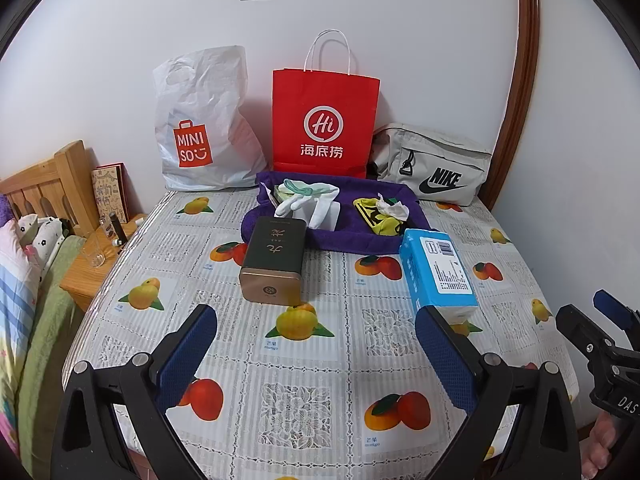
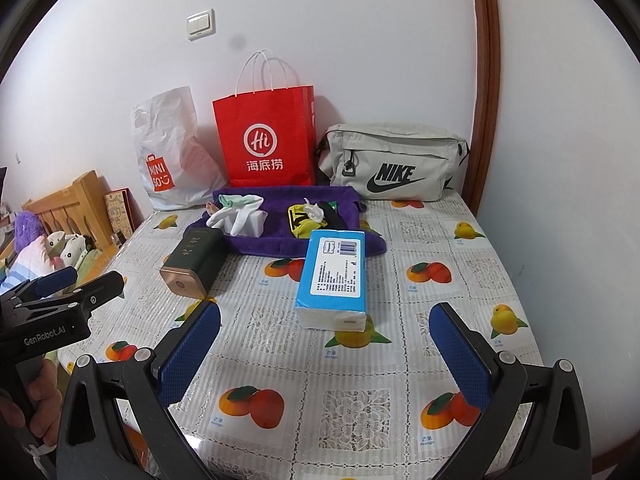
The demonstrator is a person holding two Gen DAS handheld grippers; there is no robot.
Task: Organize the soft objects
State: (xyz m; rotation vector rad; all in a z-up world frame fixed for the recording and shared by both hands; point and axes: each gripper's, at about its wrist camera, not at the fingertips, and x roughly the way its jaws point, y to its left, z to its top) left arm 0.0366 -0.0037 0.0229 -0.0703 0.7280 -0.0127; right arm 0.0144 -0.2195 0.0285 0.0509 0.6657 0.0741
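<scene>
A purple towel [image 1: 340, 236] [image 2: 280, 240] lies at the back of the table. On it are white gloves [image 1: 308, 200] [image 2: 236, 210] over a white box, and a yellow-and-black cloth [image 1: 380, 216] [image 2: 304, 220] with crumpled white tissue. A blue tissue pack [image 1: 438, 268] [image 2: 336, 276] and a dark green tin [image 1: 274, 264] [image 2: 194, 260] lie in front of the towel. My left gripper [image 1: 316, 340] is open and empty, just short of the tin. My right gripper [image 2: 326, 340] is open and empty, just short of the tissue pack.
A white Miniso plastic bag [image 1: 204, 128] [image 2: 172, 152], a red paper bag [image 1: 324, 120] [image 2: 268, 136] and a grey Nike pouch [image 1: 436, 164] [image 2: 396, 160] stand along the wall. The fruit-print tablecloth [image 1: 296, 396] [image 2: 360, 396] covers the table. A wooden nightstand [image 1: 88, 276] and bed are at left.
</scene>
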